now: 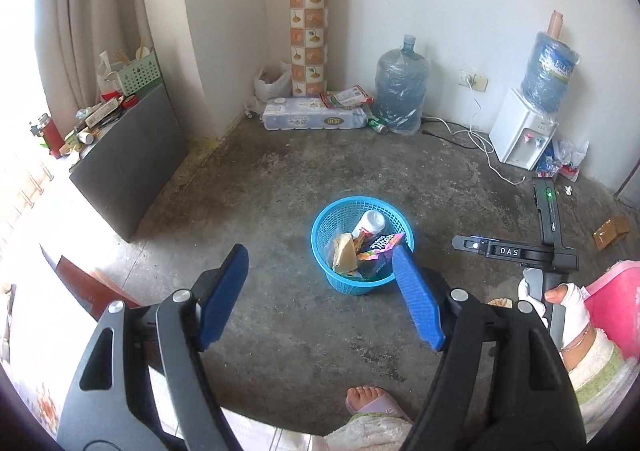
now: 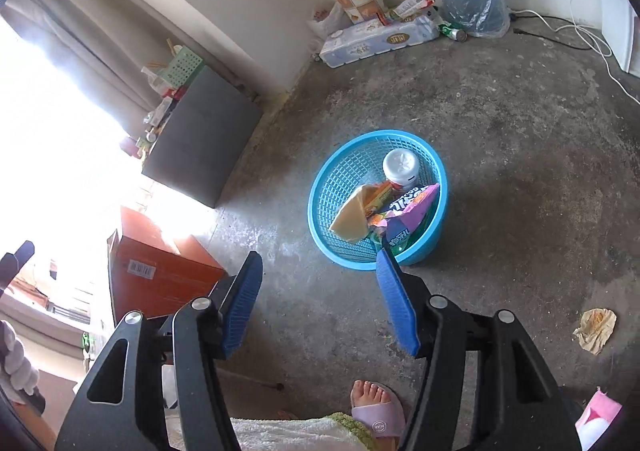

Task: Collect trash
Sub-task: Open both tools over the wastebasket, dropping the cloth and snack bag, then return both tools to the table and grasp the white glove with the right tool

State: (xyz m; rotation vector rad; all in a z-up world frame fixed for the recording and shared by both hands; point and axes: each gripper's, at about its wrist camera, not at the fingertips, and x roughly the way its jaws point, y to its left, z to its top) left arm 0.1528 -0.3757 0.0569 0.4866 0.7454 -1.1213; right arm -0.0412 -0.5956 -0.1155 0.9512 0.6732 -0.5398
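A blue plastic basket (image 1: 340, 219) stands on the concrete floor, holding a white bottle (image 1: 370, 222), a yellow wrapper (image 1: 344, 255) and a purple snack bag (image 1: 380, 247). My left gripper (image 1: 320, 263) is open and empty, above the floor just in front of the basket. In the right wrist view the basket (image 2: 344, 171) holds the same trash, and my right gripper (image 2: 320, 275) is open and empty just short of it. A crumpled brown paper wrapper (image 2: 595, 329) lies on the floor to the right. The right gripper's body (image 1: 544, 247) shows in the left wrist view, held by a gloved hand.
A dark cabinet (image 1: 132, 155) with clutter stands at the left, an orange box (image 2: 160, 271) beside it. Tissue pack (image 1: 312, 117), water jug (image 1: 402, 87) and dispenser (image 1: 522, 135) line the far wall. A small cardboard box (image 1: 610, 231) lies right. My sandalled foot (image 2: 376, 407) is below.
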